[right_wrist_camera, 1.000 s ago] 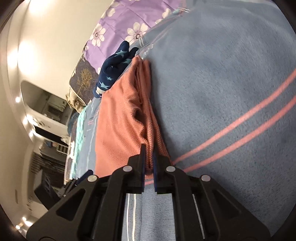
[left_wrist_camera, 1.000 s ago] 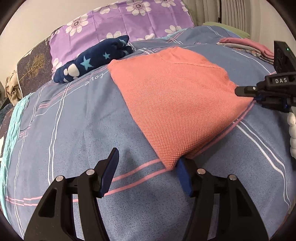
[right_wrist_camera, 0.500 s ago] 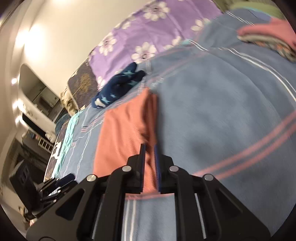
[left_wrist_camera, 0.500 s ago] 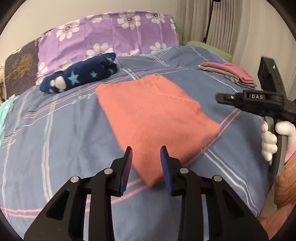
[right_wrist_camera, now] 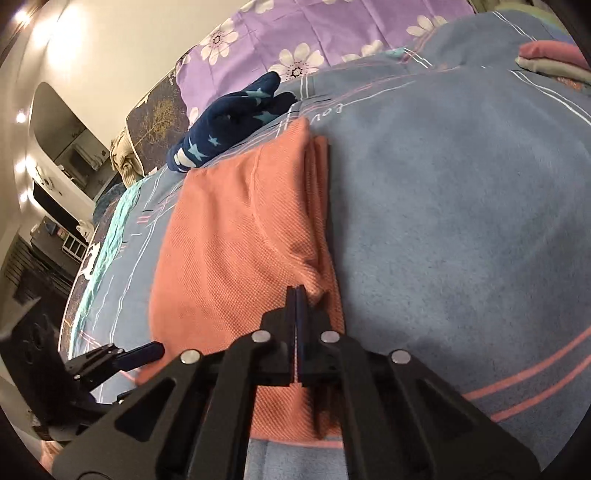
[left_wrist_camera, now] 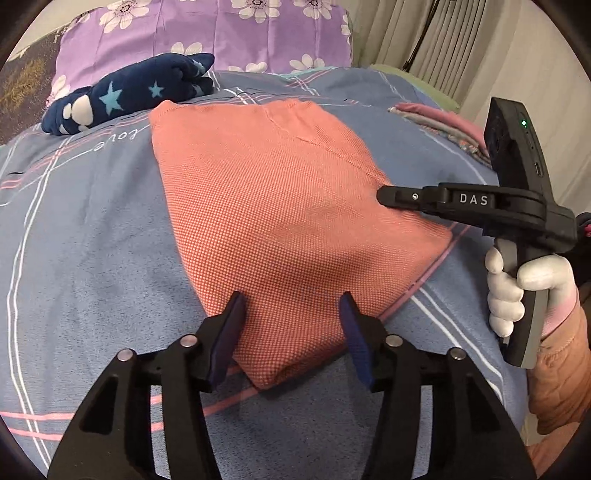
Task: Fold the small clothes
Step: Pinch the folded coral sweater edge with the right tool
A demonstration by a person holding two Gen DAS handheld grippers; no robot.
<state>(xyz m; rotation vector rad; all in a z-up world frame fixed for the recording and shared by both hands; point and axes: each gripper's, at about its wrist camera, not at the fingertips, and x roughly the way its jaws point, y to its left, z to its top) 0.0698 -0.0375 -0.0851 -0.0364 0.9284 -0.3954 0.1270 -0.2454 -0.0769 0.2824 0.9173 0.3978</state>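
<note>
Both fisheye views are evenly and warmly lit indoors, and sharp at centre. Straight lines bow toward the dark round rims. In the right wrist view, ceiling lamps [right_wrist_camera: 20, 14] flare into soft glare on the wall [right_wrist_camera: 110, 55], perhaps washing out detail there. Soft shadows pool on the bedspread [left_wrist_camera: 92, 258] under the left claw [left_wrist_camera: 291, 314].

Bare bedspread [left_wrist_camera: 92, 258] lies open at nine o'clock of the folded salmon garment [left_wrist_camera: 280, 206]; star-print bundle [left_wrist_camera: 129, 96] blocks eleven o'clock
</note>
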